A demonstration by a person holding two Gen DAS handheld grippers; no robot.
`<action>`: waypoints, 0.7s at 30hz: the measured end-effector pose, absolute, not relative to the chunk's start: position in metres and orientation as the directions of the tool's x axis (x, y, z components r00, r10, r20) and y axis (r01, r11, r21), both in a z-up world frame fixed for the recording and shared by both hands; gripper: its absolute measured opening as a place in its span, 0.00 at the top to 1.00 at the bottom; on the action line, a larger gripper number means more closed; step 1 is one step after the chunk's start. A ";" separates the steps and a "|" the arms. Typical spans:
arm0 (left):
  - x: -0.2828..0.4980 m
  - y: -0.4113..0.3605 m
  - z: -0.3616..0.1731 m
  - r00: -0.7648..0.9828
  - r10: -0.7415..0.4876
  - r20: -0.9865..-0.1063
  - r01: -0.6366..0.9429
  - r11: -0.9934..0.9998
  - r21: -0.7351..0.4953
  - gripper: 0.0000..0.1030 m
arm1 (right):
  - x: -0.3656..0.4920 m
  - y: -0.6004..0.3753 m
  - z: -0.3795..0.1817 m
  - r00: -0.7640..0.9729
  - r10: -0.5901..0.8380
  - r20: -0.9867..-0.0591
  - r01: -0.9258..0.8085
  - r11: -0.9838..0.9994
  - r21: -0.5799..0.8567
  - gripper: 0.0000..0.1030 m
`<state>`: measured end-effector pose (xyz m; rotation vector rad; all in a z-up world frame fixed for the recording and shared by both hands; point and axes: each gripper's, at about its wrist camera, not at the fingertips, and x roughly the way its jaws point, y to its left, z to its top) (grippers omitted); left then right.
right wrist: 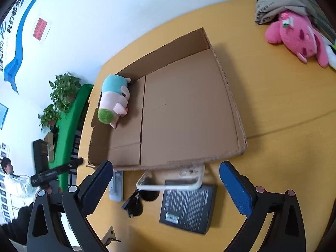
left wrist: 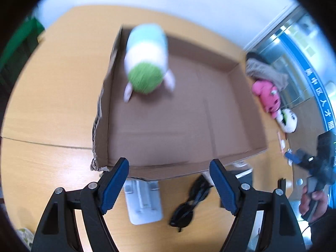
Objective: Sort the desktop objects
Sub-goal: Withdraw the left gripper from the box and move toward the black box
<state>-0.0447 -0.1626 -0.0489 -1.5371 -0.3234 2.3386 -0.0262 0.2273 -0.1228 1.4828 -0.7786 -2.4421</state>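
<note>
A: Both tools hang released, the left tool (left wrist: 169, 185) and the right tool (right wrist: 166, 185); the sunglasses (right wrist: 137, 202) lie just below the right one.

B: It should straddle the bridge, then clear the cardboard box (right wrist: 226, 88) wall.

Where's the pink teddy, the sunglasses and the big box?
pink plush toy (right wrist: 294, 35): right wrist view, on its body.
sunglasses (left wrist: 184, 212): left wrist view, on a dark lens.
cardboard box (right wrist: 184, 113): right wrist view, on its bare floor.

both grippers, left gripper (left wrist: 169, 185) and right gripper (right wrist: 166, 187), show black angular arms, ribbed blue pads (left wrist: 114, 185), silver screws; a dark-sleeved hand (left wrist: 313, 201) grips one black handle.
</note>
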 end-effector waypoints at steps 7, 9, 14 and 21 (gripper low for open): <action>0.015 -0.132 -0.006 -0.446 0.326 -0.834 -0.157 -0.945 -0.286 0.23 | 0.017 0.212 -0.096 -0.518 -0.420 -0.745 0.052 -0.885 0.463 0.19; 0.028 -0.127 -0.005 -0.431 0.337 -0.837 -0.124 -0.941 -0.314 0.56 | 0.030 0.212 -0.086 -0.537 -0.436 -0.722 0.102 -0.883 0.458 0.50; 0.053 -0.097 -0.001 -0.438 0.288 -0.852 -0.102 -0.957 -0.271 0.80 | 0.063 0.227 -0.064 -0.591 -0.496 -0.636 0.200 -0.854 0.480 0.48; 0.078 -0.079 0.020 -0.521 0.243 -0.818 -0.063 -0.967 -0.247 0.19 | 0.086 0.233 -0.072 -0.553 -0.566 -0.611 0.257 -0.814 0.521 0.00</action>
